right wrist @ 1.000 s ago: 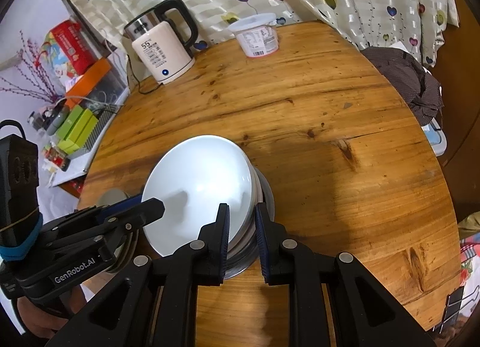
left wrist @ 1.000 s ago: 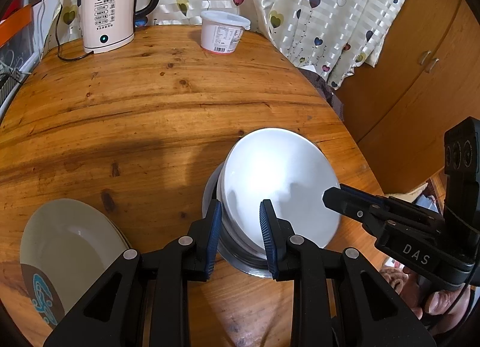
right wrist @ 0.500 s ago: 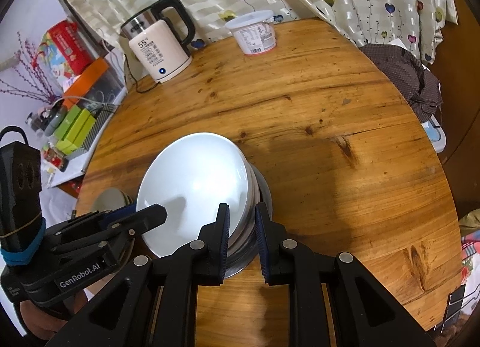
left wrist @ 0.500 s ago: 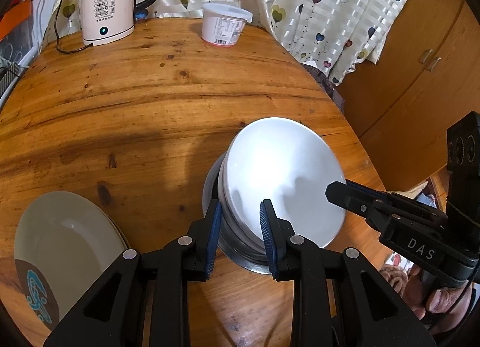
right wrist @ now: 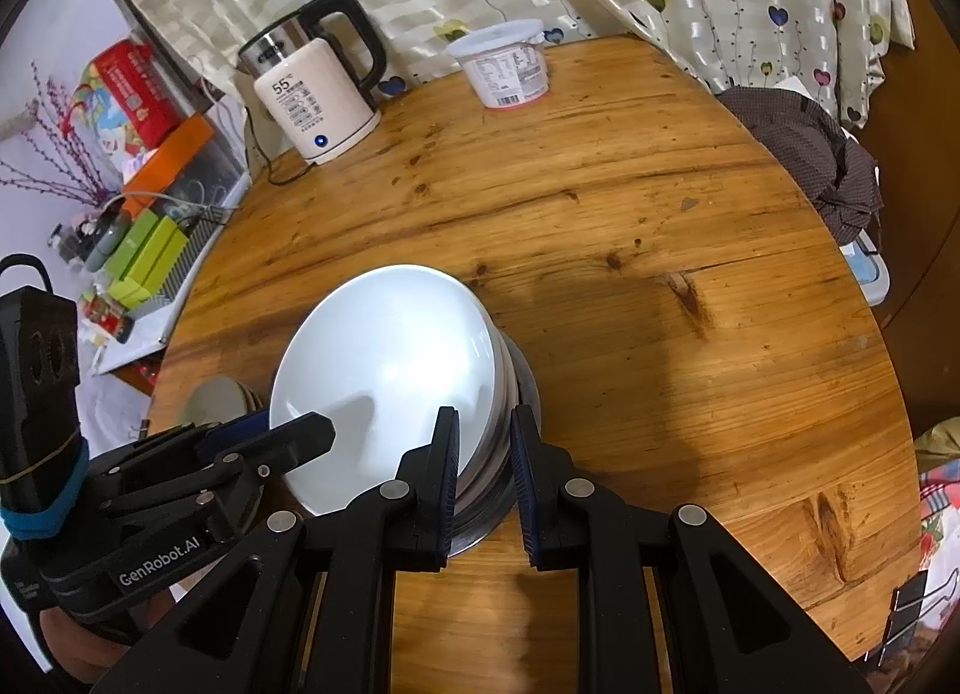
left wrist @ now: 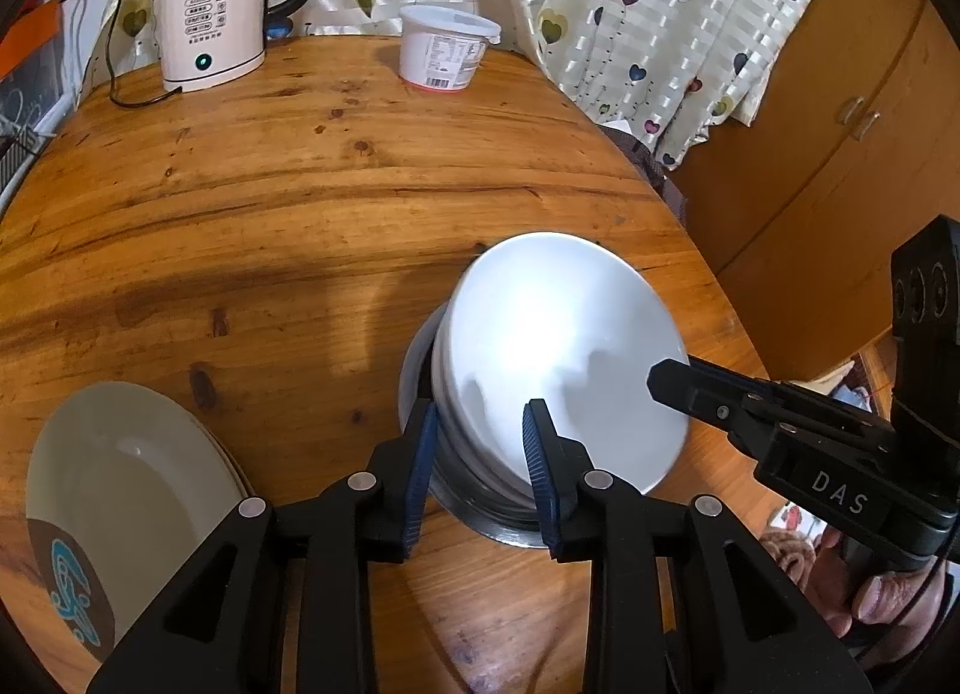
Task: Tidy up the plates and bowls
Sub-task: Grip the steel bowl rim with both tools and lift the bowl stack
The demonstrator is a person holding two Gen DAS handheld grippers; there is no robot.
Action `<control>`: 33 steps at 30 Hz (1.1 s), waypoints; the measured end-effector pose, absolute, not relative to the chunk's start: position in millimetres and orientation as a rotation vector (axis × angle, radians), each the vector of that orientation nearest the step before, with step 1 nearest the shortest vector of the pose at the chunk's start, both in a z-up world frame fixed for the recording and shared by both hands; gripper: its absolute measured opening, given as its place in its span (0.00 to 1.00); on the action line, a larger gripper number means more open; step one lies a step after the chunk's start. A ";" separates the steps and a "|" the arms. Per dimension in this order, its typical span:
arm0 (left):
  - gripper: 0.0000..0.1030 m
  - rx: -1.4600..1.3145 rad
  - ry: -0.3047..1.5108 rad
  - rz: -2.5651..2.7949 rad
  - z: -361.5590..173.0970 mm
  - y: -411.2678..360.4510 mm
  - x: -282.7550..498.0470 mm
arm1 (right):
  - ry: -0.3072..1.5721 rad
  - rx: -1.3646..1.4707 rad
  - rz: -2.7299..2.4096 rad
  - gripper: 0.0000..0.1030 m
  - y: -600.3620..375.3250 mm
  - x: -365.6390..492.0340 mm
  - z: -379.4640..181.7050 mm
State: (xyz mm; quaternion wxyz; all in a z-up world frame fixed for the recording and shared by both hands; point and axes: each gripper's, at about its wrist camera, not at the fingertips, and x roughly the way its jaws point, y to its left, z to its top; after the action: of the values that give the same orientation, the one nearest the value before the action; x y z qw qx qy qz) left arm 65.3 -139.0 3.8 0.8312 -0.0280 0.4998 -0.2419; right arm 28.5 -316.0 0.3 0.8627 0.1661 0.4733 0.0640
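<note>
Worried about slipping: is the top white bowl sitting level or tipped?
Tipped: the top white bowl leans on the stack, its rim uneven above the metal bowl underneath.

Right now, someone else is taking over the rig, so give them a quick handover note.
Left gripper: on the near rim of the bowl stack, fingers opening, rim between them.
Right gripper: shut on the stack's rim from the other side.
The white bowls sit nested in a steel bowl on the table. Plates lie stacked at the left.
Done: bowls nested, plates stacked.
Left: let go of the stack with both grippers.
</note>
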 end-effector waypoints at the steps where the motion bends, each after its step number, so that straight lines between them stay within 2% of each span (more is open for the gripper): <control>1: 0.29 -0.062 1.057 -0.512 4.0 -137.7 65.1 | 0.992 0.351 0.136 0.17 -316.1 28.4 0.4; 14: 0.32 -0.087 1.044 -0.498 5.1 -128.0 67.5 | 0.995 0.353 0.136 0.17 -315.1 28.6 1.5; 19: 0.36 -0.096 1.048 -0.496 3.5 -125.3 68.2 | 0.997 0.354 0.136 0.17 -314.5 28.5 1.4; 25: 0.38 -0.115 1.063 -0.504 -0.5 -122.3 70.8 | 0.999 0.360 0.132 0.27 -315.3 27.6 -1.7; 33: 0.38 -0.156 1.084 -0.526 -4.6 -119.5 74.2 | 1.001 0.395 0.151 0.31 -321.9 25.5 -4.7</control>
State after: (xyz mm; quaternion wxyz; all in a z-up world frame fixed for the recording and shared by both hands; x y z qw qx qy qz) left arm 74.2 -119.5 -4.6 0.8211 -0.0732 0.5092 -0.2472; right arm 25.5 -321.9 -4.7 0.8559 0.1880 0.4764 0.0717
